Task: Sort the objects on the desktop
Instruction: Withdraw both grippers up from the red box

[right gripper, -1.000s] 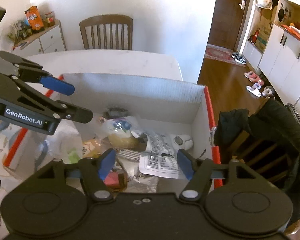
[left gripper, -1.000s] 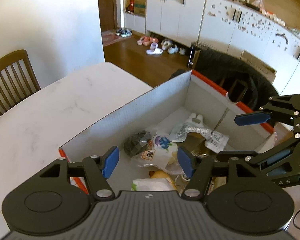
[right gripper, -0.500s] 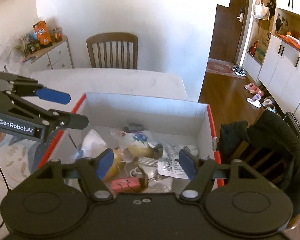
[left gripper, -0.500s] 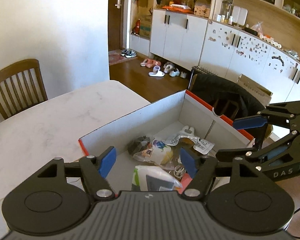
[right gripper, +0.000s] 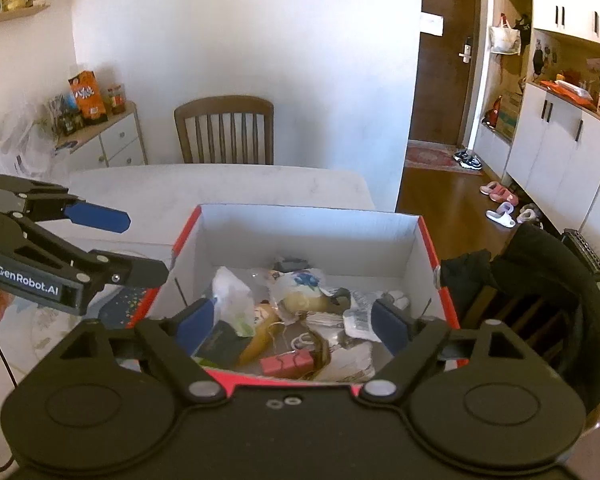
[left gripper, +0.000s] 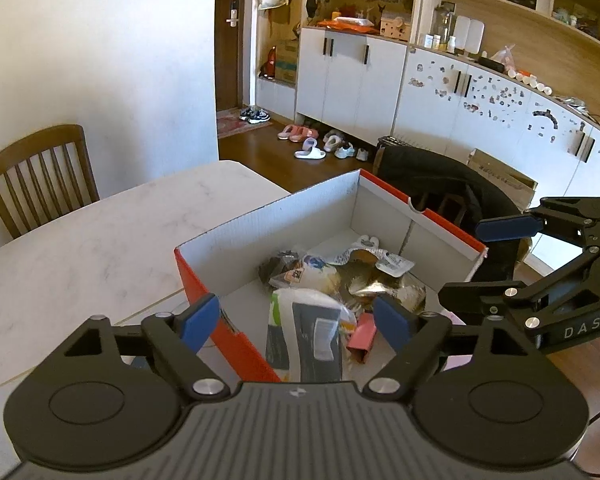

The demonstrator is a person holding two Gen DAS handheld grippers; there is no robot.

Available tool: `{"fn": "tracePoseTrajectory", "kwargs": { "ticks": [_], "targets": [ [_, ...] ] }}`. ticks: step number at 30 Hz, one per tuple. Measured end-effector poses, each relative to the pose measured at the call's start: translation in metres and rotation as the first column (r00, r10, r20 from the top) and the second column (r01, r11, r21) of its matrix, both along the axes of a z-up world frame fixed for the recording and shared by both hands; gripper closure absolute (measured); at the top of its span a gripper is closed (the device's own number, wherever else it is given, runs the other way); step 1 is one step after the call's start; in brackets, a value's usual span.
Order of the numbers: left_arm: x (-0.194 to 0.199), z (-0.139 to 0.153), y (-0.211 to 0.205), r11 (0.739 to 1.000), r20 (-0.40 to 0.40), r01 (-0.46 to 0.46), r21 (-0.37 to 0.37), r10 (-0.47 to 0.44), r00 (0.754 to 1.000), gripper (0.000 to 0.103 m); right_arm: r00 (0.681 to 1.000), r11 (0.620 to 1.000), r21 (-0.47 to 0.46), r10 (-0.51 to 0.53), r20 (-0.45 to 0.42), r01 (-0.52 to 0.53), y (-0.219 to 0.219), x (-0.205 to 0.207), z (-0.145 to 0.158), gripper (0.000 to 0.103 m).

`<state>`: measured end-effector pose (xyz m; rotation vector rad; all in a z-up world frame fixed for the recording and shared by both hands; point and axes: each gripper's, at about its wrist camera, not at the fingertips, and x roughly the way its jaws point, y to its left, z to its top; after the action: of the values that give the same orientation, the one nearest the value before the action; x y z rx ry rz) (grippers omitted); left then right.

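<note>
Two claws, both spread wide and gripping nothing, held above the open box.

Largest first: white marble bench (left gripper: 80, 248), filling the left half of the left wrist view, bare across all the top that shows. Only a flat patterned sheet (right gripper: 120, 304) visible beside the box's left wall in the lower left of the right wrist view.

Next, red-edged cardboard box (right gripper: 308, 224) with white inner walls, centre of both views, standing at the bench's far corner.

Inside, a loose heap: white pouch with a dark panel and green edge (left gripper: 304, 332) nearest the left claw (left gripper: 296, 320); clear packet with a blue print over something yellowish (right gripper: 300, 288) in the middle; crumpled white labelled packets (right gripper: 356, 320) toward the right wall; pink rectangular item (right gripper: 286, 362) at the near edge. Smaller pieces too tangled to name.

Right claw (right gripper: 292, 324) low centre in its own view, fingers straddling the heap without touching it; seen from the left wrist camera as a black linkage at the right edge.

Judged progress: gathering seemingly finished or close to it, as no loose objects show on the visible bench top and the goods lie in the box. Possibly left: the patterned sheet, plus anything outside both frames. No ordering inside the box apparent.
</note>
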<state>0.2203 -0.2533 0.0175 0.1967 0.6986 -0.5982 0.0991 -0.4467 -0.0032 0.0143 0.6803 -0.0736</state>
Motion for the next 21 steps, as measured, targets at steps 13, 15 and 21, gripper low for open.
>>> {"fn": "tracePoseTrajectory", "kwargs": {
  "ticks": [13,15,21],
  "targets": [
    [-0.03,0.002,0.029,1.0,0.015,0.008,-0.023,-0.008,1.0,0.001,0.995,0.998,0.019,-0.056,0.082,0.055,0.029,-0.028,0.001,0.003],
    [-0.032,0.001,0.032,1.0,0.012,0.009,-0.022,-0.009,1.0,0.001,0.994,0.998,0.01,-0.061,0.09,0.061,0.034,-0.03,0.0,0.003],
    [-0.038,-0.007,0.039,1.0,0.004,0.014,-0.013,-0.014,1.0,0.001,0.993,0.998,0.007,-0.071,0.097,0.07,0.046,-0.033,-0.005,0.002]
  ]
}}
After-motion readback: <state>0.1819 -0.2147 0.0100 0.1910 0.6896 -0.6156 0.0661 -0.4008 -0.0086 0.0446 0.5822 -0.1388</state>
